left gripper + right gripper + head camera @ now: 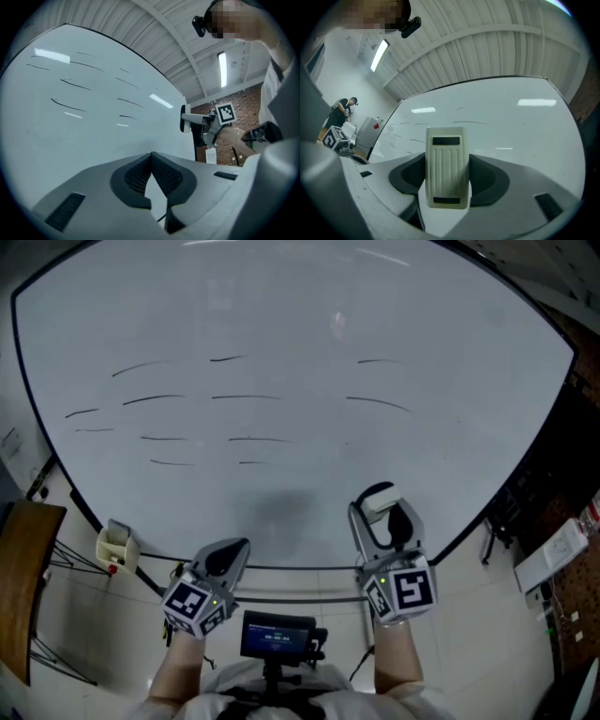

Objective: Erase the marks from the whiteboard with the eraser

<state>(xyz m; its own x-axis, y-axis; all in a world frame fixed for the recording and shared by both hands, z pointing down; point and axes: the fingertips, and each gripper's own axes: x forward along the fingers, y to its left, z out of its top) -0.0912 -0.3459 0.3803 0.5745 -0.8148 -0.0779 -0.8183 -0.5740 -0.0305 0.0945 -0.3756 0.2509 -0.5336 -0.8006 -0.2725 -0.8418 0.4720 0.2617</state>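
A large whiteboard (300, 324) fills the head view, with several short black marker strokes (246, 397) across its middle. My right gripper (382, 510) is held below the strokes, near the board's lower edge, shut on a cream eraser (446, 166). The eraser (380, 502) stands upright between the jaws. My left gripper (225, 557) is lower left, by the board's bottom edge, shut with nothing in it; its pads (161, 176) meet. In the left gripper view the strokes (75, 84) lie ahead on the board and the right gripper (199, 123) shows at right.
A small cream holder (116, 545) hangs at the board's lower left corner. A wooden panel (21, 577) stands at far left. Stand legs and a brick wall (572, 587) are at right. A device with a screen (277, 636) sits at my chest. A person (344, 108) stands far off.
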